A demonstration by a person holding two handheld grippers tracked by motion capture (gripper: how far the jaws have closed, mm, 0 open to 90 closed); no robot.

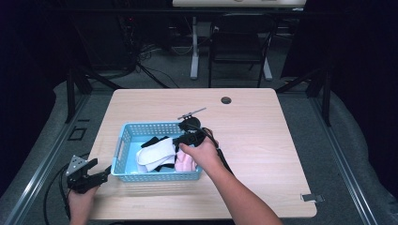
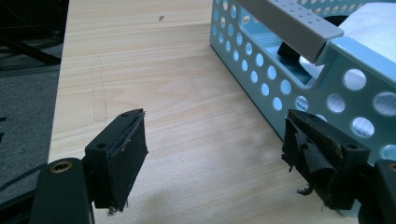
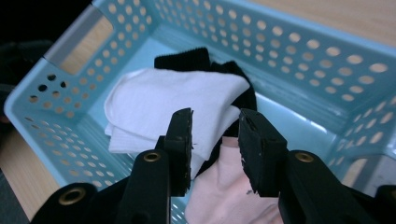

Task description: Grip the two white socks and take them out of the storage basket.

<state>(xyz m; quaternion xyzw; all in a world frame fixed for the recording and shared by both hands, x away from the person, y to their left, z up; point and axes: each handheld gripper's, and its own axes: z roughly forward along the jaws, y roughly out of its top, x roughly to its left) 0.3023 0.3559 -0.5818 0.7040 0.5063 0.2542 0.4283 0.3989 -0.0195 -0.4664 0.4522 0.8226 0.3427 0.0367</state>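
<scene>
A light blue perforated basket (image 1: 150, 125) stands left of the table's middle. It holds a folded white sock (image 1: 155, 152), a black sock (image 1: 151, 140) and a pink sock (image 1: 184, 162). My right gripper (image 1: 188, 137) hovers over the basket's right half. In the right gripper view its jaws (image 3: 215, 119) stand open with a narrow gap and nothing between them, above the white sock (image 3: 173, 95), the pink sock (image 3: 224, 186) and the black sock (image 3: 187, 58). My left gripper (image 1: 101, 174) is open at the table's front left edge, just outside the basket's wall (image 2: 261, 79).
The wooden table (image 1: 263, 136) has a round cable hole (image 1: 226, 100) at the back and a small metal clip (image 1: 312, 197) at its front right corner. A black chair (image 1: 239, 47) and a white desk leg (image 1: 194, 47) stand beyond it.
</scene>
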